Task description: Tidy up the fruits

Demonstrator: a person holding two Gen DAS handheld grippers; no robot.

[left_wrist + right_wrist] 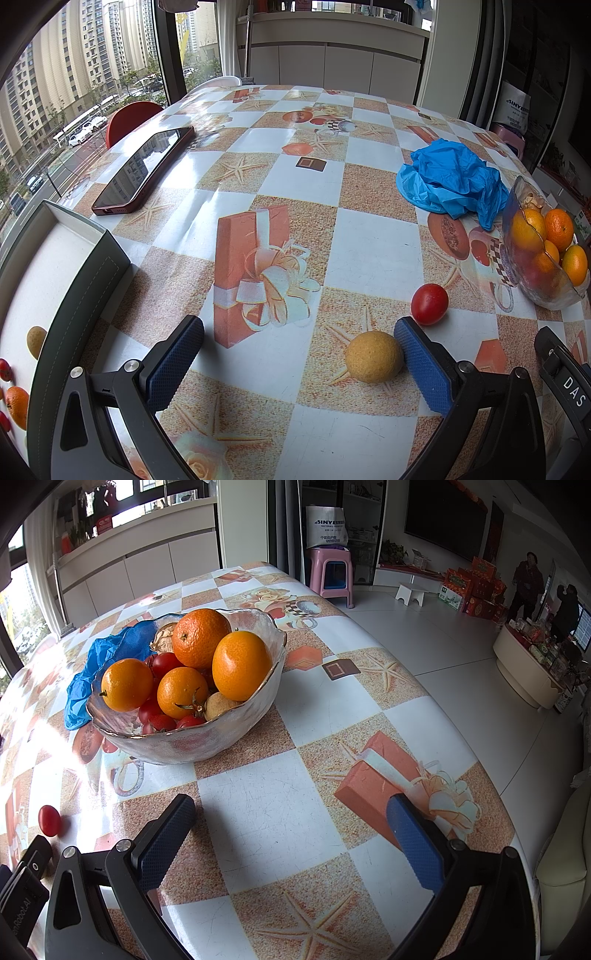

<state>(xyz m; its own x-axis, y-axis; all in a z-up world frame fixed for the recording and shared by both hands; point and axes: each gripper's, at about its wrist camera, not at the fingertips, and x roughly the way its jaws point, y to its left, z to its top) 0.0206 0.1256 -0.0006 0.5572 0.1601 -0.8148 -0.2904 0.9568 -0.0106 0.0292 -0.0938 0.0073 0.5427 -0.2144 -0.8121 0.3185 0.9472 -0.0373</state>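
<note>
Checkered oilcloth table (373, 236) with starfish and gift-box prints, window with apartment towers behind. Landmark: glass bowl (192, 742), holding oranges (242, 664), cherry tomatoes (164, 662) and a tan longan-like fruit.

Left gripper (299, 349) spread wide, holding nothing; tan round fruit (373, 356) on the cloth, touching the inner face of its right finger. Loose red tomato (429, 303) just beyond that, between fruit and bowl. Blue crumpled plastic (450, 182) just behind the bowl.

Right gripper (291, 829) also spread wide, nothing between fingers, near the bowl on its open-room side.

Readable: "SINYER..." on white bag (327, 526) atop a pink stool; "DAS" on gripper hardware at left-view edge.

Left view only: phone (146, 170), grey-rimmed tray (92, 295) with more fruit, well apart from the bowl. Right view only: living room, red cartons, two people.
</note>
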